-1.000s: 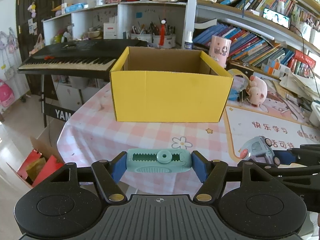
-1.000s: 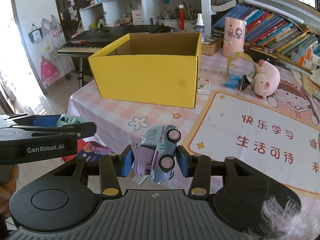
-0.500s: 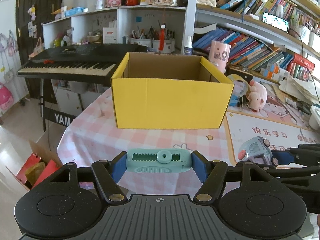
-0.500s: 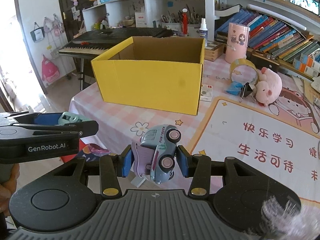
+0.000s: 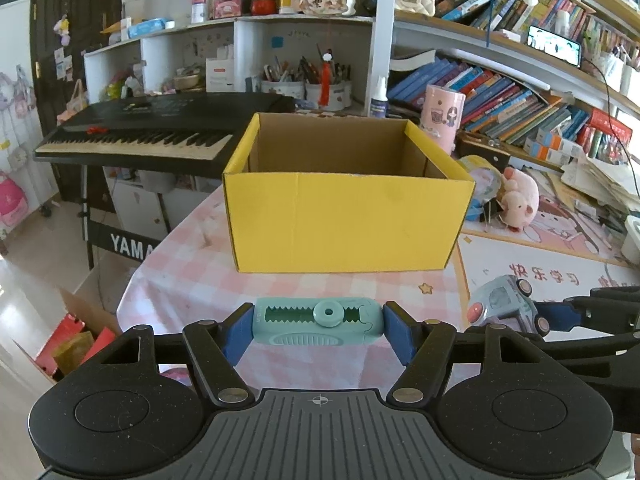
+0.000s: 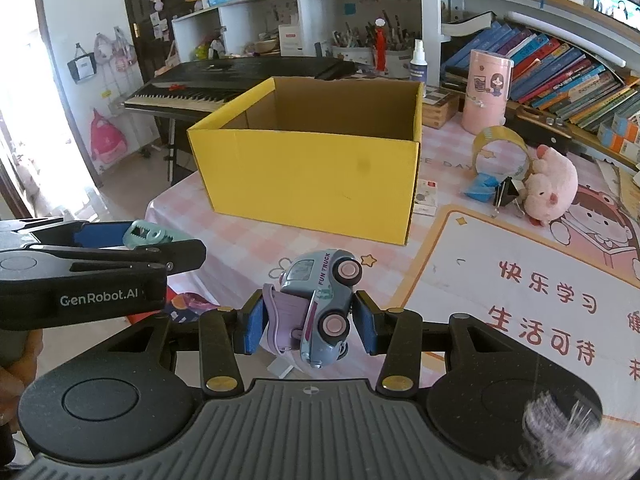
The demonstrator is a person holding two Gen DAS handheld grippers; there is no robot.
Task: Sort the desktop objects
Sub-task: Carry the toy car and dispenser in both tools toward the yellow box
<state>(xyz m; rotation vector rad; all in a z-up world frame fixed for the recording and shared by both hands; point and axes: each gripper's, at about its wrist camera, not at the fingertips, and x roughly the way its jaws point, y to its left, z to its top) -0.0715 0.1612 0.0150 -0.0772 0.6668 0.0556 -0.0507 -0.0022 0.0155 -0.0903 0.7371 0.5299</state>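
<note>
Both grippers' jaws stay clamped, left (image 5: pixel 319 328) on teal stapler (image 5: pixel 318 321), right (image 6: pixel 308 322) on toy truck (image 6: pixel 320 306), yellow box (image 5: pixel 344 220) nearer.

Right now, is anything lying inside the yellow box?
Cannot tell: only the upper inner walls of the yellow box show, and its floor is hidden.

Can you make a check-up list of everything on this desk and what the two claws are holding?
Surface: pink checked tablecloth with a cartoon mat.
Job's things: open yellow box, nothing visible inside from here.
Clutter: pink plush pig, tape roll, binder clip.
Grippers: left claw shut on teal stapler; right claw shut on toy truck.
Cables: dark wire by the bookshelf.
Surroundings: black keyboard, bookshelves.
</note>
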